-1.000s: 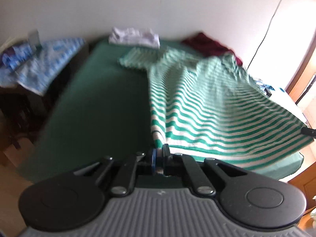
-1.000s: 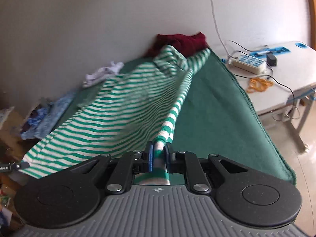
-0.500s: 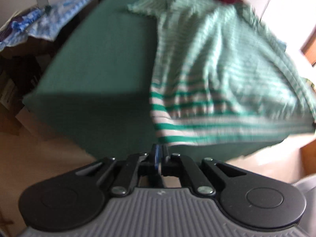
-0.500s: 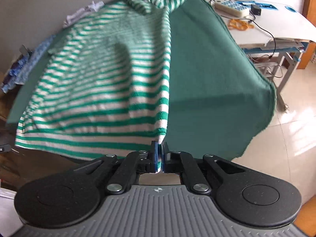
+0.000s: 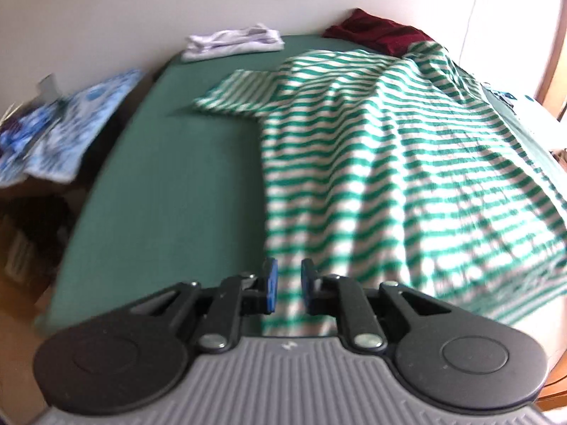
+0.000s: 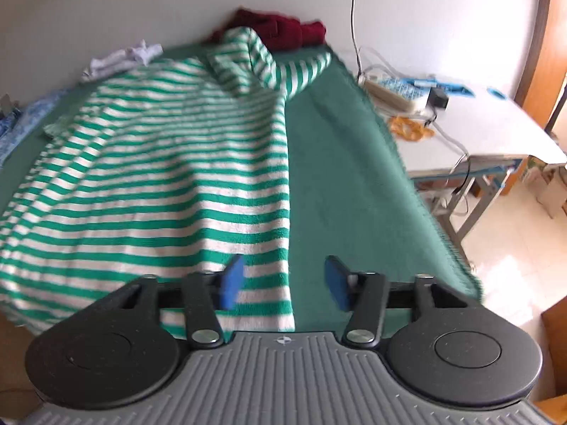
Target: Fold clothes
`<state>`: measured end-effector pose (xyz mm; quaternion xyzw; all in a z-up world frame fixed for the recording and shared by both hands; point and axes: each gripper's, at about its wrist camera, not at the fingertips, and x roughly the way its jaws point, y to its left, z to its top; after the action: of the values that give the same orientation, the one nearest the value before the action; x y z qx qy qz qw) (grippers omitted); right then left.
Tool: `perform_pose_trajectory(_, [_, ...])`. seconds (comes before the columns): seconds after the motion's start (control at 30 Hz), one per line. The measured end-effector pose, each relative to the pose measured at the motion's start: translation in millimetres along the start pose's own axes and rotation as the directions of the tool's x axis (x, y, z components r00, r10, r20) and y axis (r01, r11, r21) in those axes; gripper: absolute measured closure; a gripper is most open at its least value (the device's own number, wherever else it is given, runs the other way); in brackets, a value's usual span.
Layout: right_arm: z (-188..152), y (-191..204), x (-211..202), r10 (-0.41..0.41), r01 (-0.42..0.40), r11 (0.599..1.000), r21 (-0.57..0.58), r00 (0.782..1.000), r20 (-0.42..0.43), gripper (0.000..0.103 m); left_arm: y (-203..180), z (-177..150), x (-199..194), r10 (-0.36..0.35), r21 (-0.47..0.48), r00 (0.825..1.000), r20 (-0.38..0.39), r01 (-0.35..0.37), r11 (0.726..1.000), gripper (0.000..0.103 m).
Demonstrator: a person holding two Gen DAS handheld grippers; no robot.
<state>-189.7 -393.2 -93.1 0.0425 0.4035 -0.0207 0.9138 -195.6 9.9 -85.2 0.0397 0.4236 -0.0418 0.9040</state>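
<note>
Both grippers, left (image 5: 287,285) and right (image 6: 281,281), have just opened, releasing the striped shirt (image 5: 389,163); its overhanging hem could slide off the green table (image 5: 170,177).

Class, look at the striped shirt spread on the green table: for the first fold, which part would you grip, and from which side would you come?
Probably the striped shirt by its short sleeve, pinched at the cuff, coming from the open green table beside it. The sleeve lies flat and sticks out from the body, so a gripper can likely slide under its free edge and carry it inward.
</note>
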Motion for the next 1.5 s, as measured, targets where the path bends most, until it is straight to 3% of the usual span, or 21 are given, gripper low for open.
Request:
perform_pose_trajectory(0.07, [1,-2,9,-0.010,0.010,0.999,0.035,1.000,-0.017,0.078,-8,8,18,-0.012,0.025,1.000,-0.010,0.012,1.000,0.088])
perform_pose_trajectory(0.13, [1,-1,10,-0.027,0.029,0.998,0.055,0.999,-0.036,0.089,-8,8,26,-0.031,0.045,0.999,-0.034,0.033,0.998,0.089])
perform_pose_trajectory(0.27, [-3,8,3,-0.055,0.060,0.996,0.059,0.995,-0.083,0.099,-3,5,27,-0.087,0.074,0.993,-0.079,0.093,0.993,0.089])
perform_pose_trajectory(0.33, [-5,11,-1,-0.114,0.119,0.992,0.030,0.984,-0.139,0.103,1,6,24,-0.119,0.121,0.985,-0.121,0.134,0.984,0.089])
perform_pose_trajectory(0.4, [-6,11,-3,-0.184,0.188,0.982,-0.003,0.961,-0.205,0.103,6,7,21,-0.149,0.167,0.975,-0.164,0.176,0.970,0.087])
perform_pose_trajectory(0.47, [3,1,0,-0.210,0.229,0.973,0.039,0.937,-0.278,0.100,13,19,18,-0.169,0.212,0.970,-0.176,0.205,0.955,0.084])
perform_pose_trajectory(0.53, [39,-5,-10,-0.161,0.191,0.970,0.148,0.968,-0.190,0.093,28,59,12,-0.197,0.256,0.976,-0.097,0.216,0.942,0.082])
perform_pose_trajectory(0.6, [83,-5,-13,-0.100,0.118,0.972,0.202,0.990,-0.096,0.078,43,111,18,-0.230,0.291,0.973,-0.033,0.230,0.929,0.057])
perform_pose_trajectory(0.63, [108,-1,-12,-0.059,0.068,0.978,0.197,0.997,-0.051,0.055,48,136,25,-0.233,0.308,0.972,0.004,0.221,0.925,0.038])
perform_pose_trajectory(0.67, [131,6,-4,-0.028,0.032,0.986,0.161,0.999,-0.030,0.042,50,161,37,-0.222,0.330,0.974,0.042,0.197,0.923,0.038])
perform_pose_trajectory(0.73, [174,28,21,-0.008,0.008,0.999,0.053,1.000,0.006,0.043,51,210,61,-0.204,0.366,0.973,0.111,0.151,0.918,0.039])
perform_pose_trajectory(0.83, [231,58,70,0.015,-0.014,0.995,-0.095,1.000,0.014,0.042,42,274,120,-0.221,0.350,0.973,0.064,0.186,0.918,0.039])
perform_pose_trajectory(0.93, [277,79,129,0.012,-0.012,0.984,-0.177,1.000,-0.003,0.042,21,320,182,-0.167,0.304,0.986,-0.009,0.162,0.939,0.039])
perform_pose_trajectory(1.03, [309,93,186,0.001,-0.007,0.979,-0.203,1.000,-0.030,0.041,6,350,234,-0.104,0.242,0.993,-0.052,0.114,0.964,0.029])
perform_pose_trajectory(1.17, [330,100,255,-0.011,-0.015,0.974,-0.226,0.993,-0.116,0.041,4,364,285,-0.109,0.166,0.984,-0.139,0.132,0.977,0.021])
perform_pose_trajectory(1.23, [331,100,281,0.014,-0.066,0.965,-0.255,0.980,-0.198,0.041,-1,362,302,-0.122,0.182,0.976,-0.179,0.155,0.971,0.020])
perform_pose_trajectory(1.3, [326,95,294,0.054,-0.139,0.948,-0.287,0.957,-0.286,0.041,-4,357,308,-0.146,0.199,0.970,-0.195,0.185,0.962,0.012])
perform_pose_trajectory(1.4, [316,87,290,0.084,-0.189,0.923,-0.336,0.949,-0.305,0.043,-10,351,313,-0.152,0.235,0.968,-0.201,0.199,0.951,0.008])
perform_pose_trajectory(1.5, [309,84,287,0.081,-0.199,0.911,-0.361,0.946,-0.315,0.074,-17,349,318,-0.171,0.262,0.959,-0.224,0.228,0.938,0.025])
